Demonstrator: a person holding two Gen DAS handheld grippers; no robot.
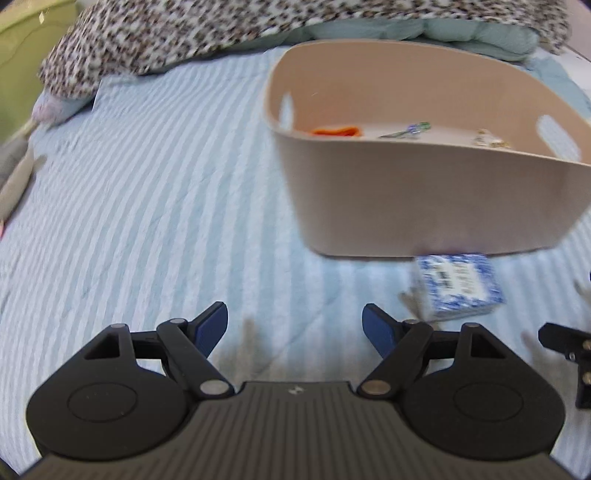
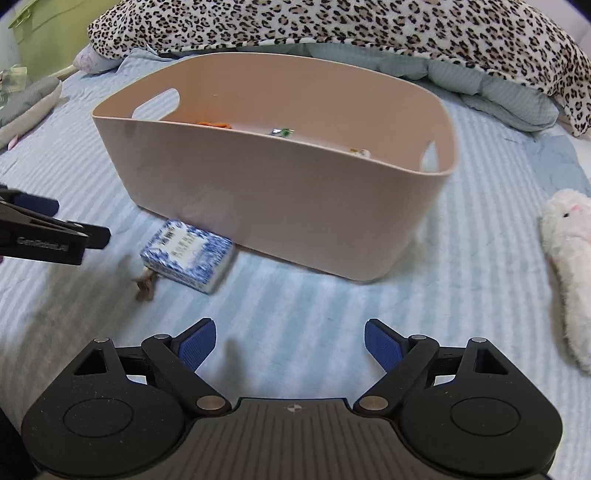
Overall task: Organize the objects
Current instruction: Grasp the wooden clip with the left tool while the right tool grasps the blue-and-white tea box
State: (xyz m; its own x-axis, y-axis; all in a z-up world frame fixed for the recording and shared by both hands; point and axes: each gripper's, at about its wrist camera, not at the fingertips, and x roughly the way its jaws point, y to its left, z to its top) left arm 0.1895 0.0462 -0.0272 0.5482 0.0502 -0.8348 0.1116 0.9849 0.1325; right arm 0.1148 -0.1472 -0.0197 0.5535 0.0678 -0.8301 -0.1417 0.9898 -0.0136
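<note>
A beige tub (image 2: 280,192) with cut-out handles at both ends sits on a bed covered by a pale blue striped quilt (image 2: 332,314). Down on its floor lie three small items: an orange piece (image 1: 338,131), something green and metallic (image 1: 408,130) that is too small to identify, and a pale yellowish bit (image 1: 489,139) near the right end. A blue-and-white patterned box (image 2: 186,254) lies on the quilt just in front of the tub, close to its near wall, with a short knotted bit of brown cord (image 2: 144,286) at its left corner. A white plush toy (image 2: 570,269) lies on the quilt to the right of the tub, well apart from it. A leopard-print blanket (image 2: 351,26) is bunched behind the tub over a light blue comforter (image 2: 491,92). The left gripper (image 1: 295,325) hovers above bare quilt with its blue-padded fingers spread wide and nothing between them; the box lies ahead and to its right. The right gripper (image 2: 290,341) is likewise spread wide and empty, pointing toward the tub, with the box ahead to its left.
</note>
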